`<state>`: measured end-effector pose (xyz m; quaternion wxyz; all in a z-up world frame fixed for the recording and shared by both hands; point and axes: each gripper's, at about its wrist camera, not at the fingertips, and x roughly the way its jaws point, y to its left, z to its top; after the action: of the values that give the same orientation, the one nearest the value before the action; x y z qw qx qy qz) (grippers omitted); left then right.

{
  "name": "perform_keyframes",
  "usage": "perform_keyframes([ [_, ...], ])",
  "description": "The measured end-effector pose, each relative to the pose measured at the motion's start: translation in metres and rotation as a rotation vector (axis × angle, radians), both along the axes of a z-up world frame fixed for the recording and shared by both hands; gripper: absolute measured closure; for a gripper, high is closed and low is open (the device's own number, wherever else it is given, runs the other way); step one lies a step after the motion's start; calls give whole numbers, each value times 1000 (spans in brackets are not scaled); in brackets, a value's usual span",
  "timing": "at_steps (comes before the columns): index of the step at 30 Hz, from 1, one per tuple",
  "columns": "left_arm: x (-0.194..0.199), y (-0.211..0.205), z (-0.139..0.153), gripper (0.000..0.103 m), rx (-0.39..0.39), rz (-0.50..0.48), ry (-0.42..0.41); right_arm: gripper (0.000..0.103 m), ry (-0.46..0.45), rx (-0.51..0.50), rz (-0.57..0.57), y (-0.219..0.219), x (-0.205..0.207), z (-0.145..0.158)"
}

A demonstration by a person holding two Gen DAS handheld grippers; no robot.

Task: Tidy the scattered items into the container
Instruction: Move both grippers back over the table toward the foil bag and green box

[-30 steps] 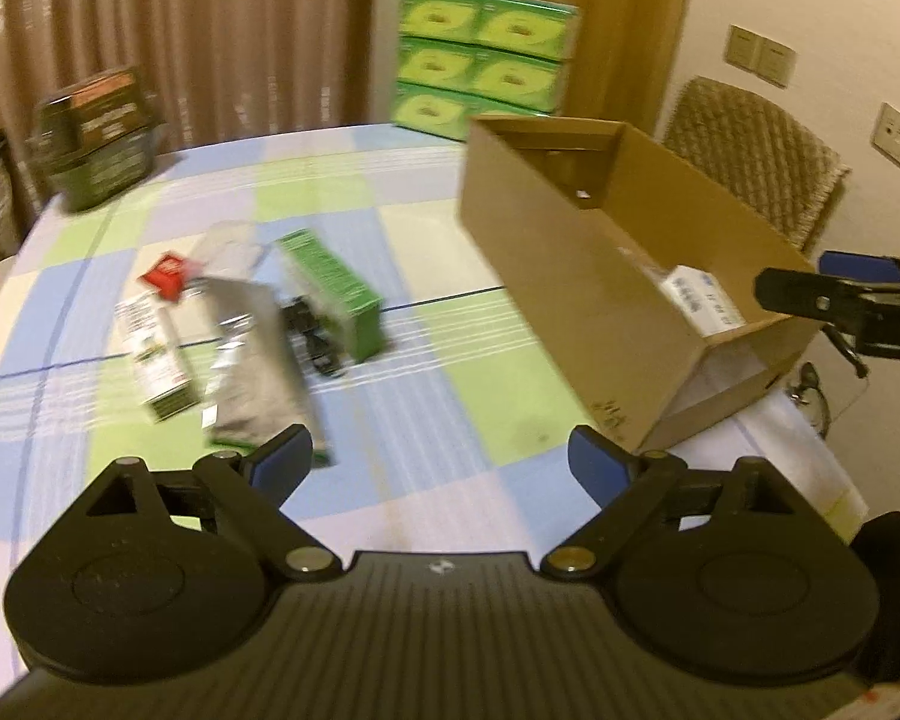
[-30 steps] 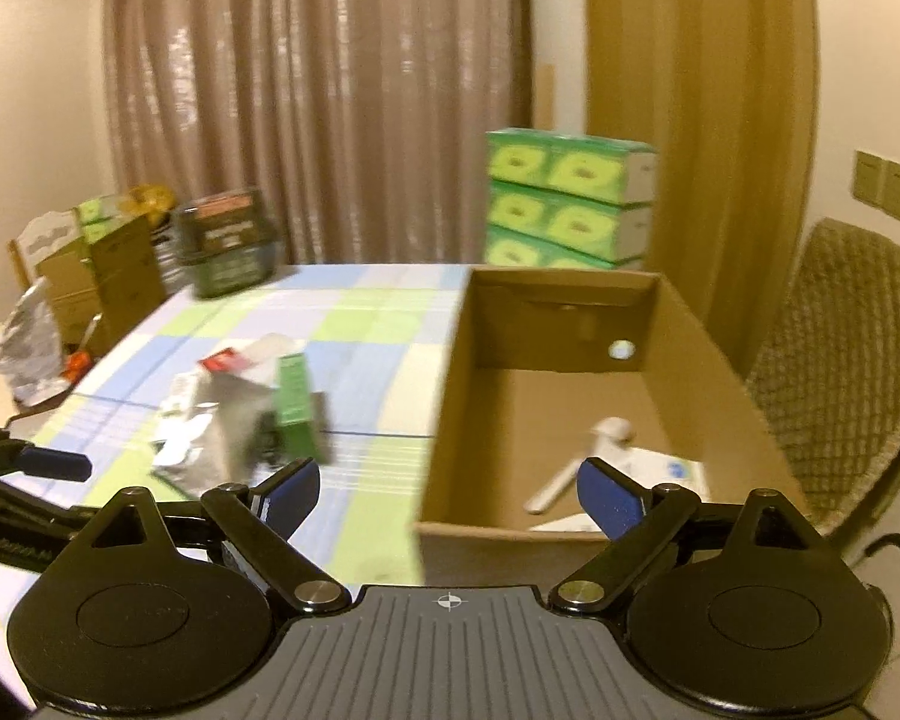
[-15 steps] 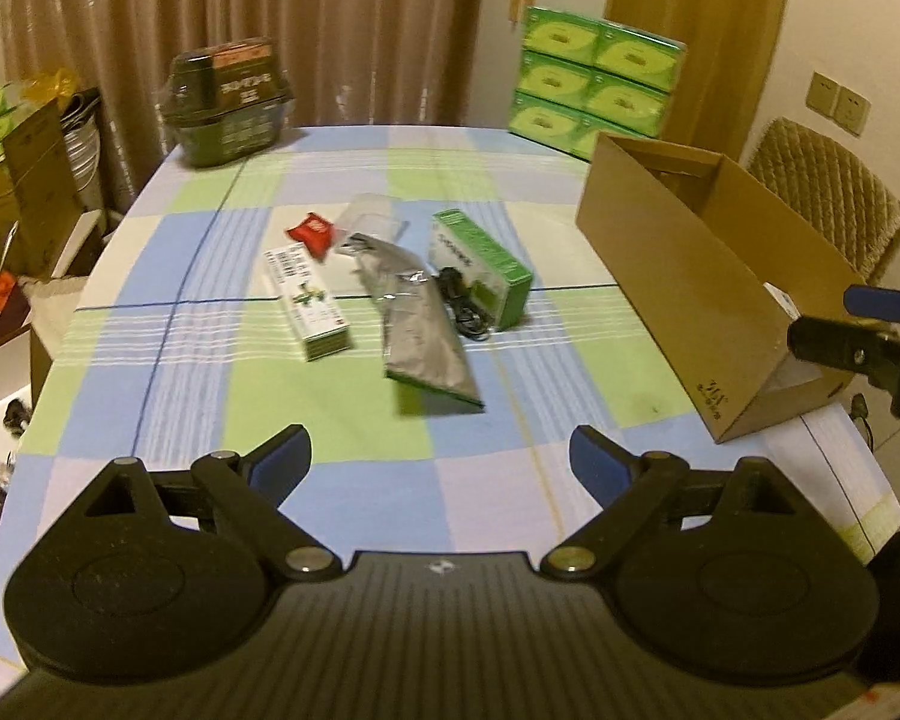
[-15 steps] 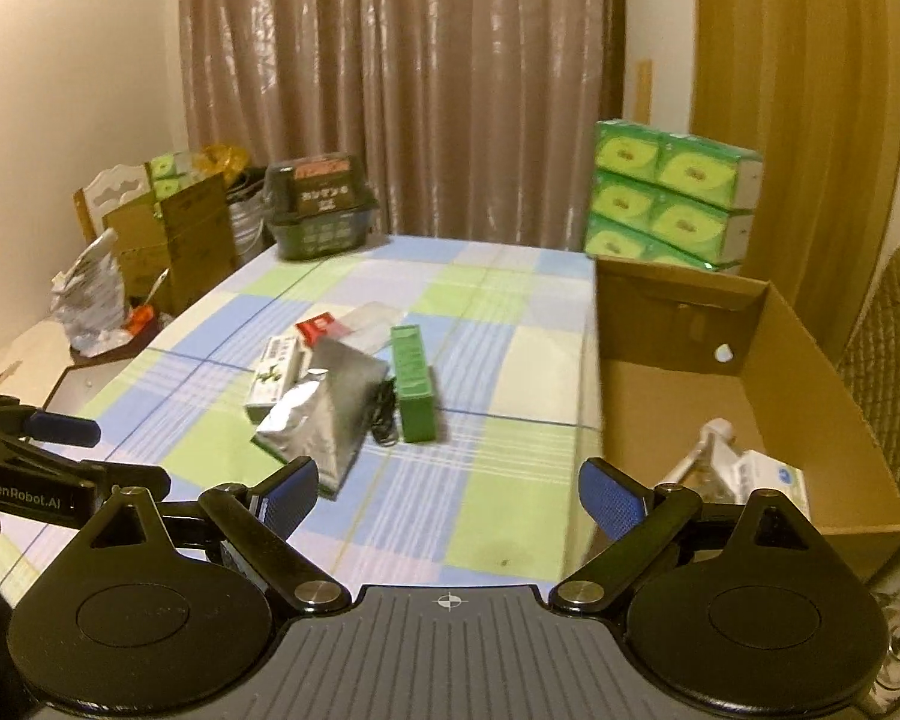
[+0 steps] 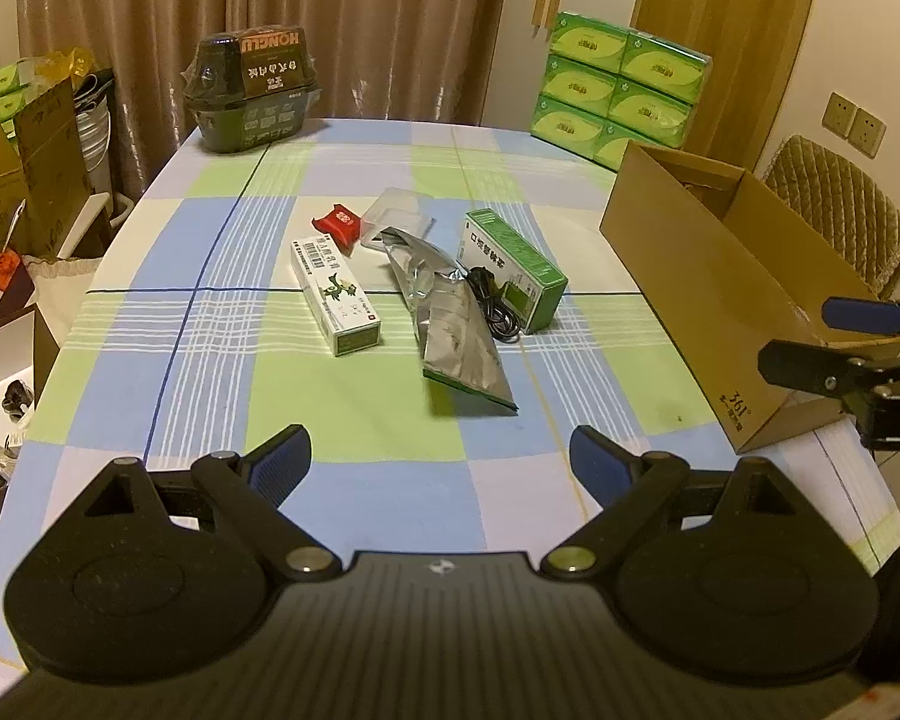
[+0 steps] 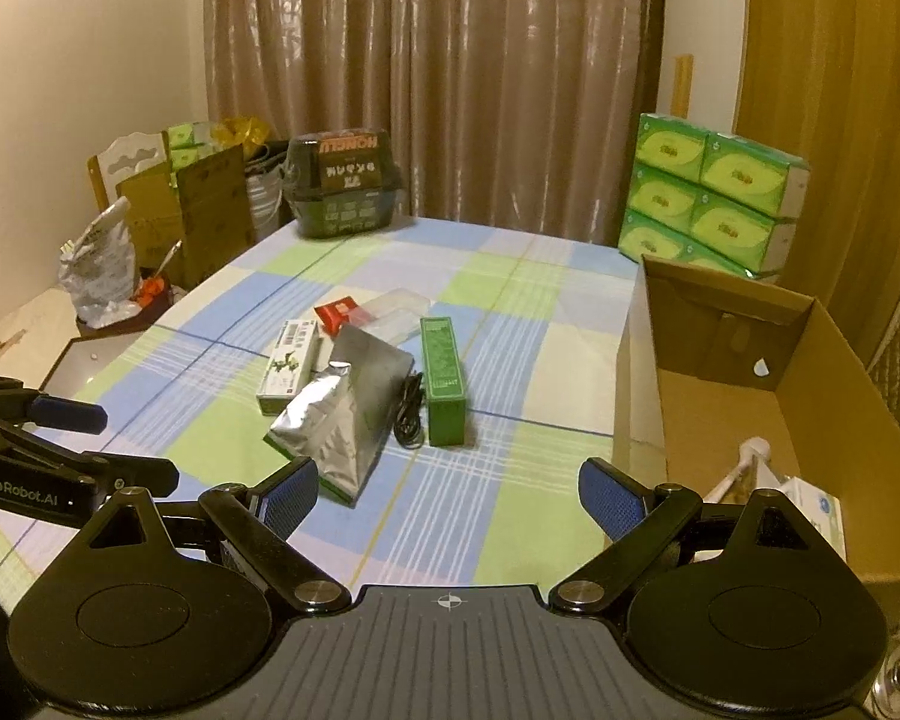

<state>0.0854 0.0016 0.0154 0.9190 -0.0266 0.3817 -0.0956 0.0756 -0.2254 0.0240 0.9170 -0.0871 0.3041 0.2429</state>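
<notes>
Both grippers, left gripper (image 5: 441, 456) and right gripper (image 6: 448, 489), released and empty, near side of silver pouch (image 5: 459, 330); cardboard box (image 5: 720, 294) to its right.

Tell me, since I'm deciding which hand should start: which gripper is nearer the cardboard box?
Right. The right gripper hangs open beside the cardboard box, at its near end. The left gripper, also open, faces the scattered items, with the box off to its right.

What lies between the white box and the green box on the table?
Between the white box and the green box lie a silver foil pouch and a coiled black cable, the cable beside the green box; both wrist views show this.
</notes>
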Motion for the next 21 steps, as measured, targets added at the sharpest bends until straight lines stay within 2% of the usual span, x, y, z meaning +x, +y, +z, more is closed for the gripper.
perform_keyframes([
  [10, 41, 0, -9, 14, 8, -45, 9, 12, 4, -32, 8, 16, 51, -9],
  [21, 114, -14, -36, 20, -9, -111, 26, 15, 89, -52, 39, 41, 128, -37],
])
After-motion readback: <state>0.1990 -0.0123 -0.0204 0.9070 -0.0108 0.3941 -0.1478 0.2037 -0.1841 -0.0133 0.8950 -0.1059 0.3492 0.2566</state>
